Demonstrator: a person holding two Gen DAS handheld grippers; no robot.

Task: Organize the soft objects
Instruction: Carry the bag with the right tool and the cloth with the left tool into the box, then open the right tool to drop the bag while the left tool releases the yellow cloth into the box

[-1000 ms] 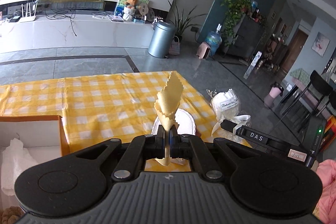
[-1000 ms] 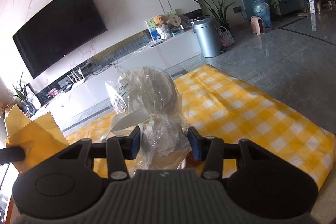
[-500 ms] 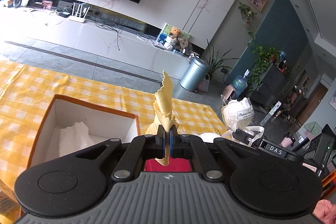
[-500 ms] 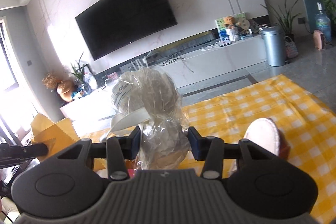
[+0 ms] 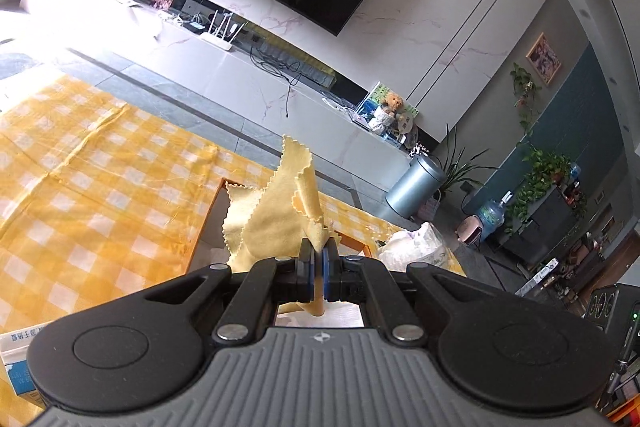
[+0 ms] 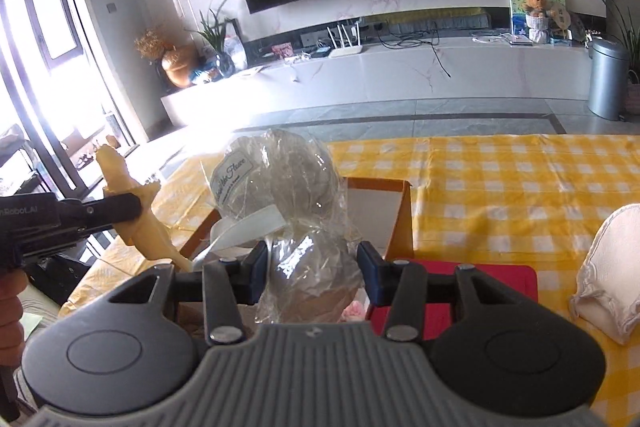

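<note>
- The yellow cloth [image 5: 276,211] is standing up out of the left gripper [image 5: 319,267], fanning forward and to the left above the orange-rimmed box [image 5: 208,223]
- The left gripper is pressing its 2 jaws together on the lower fold of the yellow cloth, with a short tail of it hanging below the pads
- In the right wrist view, the left gripper [image 6: 136,205] is appearing at the left edge, with the yellow cloth [image 6: 138,223] pinched and drooping beside the near left corner of the orange-rimmed box [image 6: 404,223]
- The wrapped bundle [image 6: 288,211], a pale soft item in clear crinkled film with a white ribbon and a label, is rising between the fingers of the right gripper [image 6: 312,267] and leaning over the box opening
- The right gripper is standing about half spread, with both pads pressing on the lower part of the wrapped bundle
- A red item [image 6: 492,279] is lying just right of the right gripper on the yellow checked tablecloth [image 6: 520,179]
- A white padded item [image 6: 608,267] is resting on the tablecloth, further right, apart from the box
</note>
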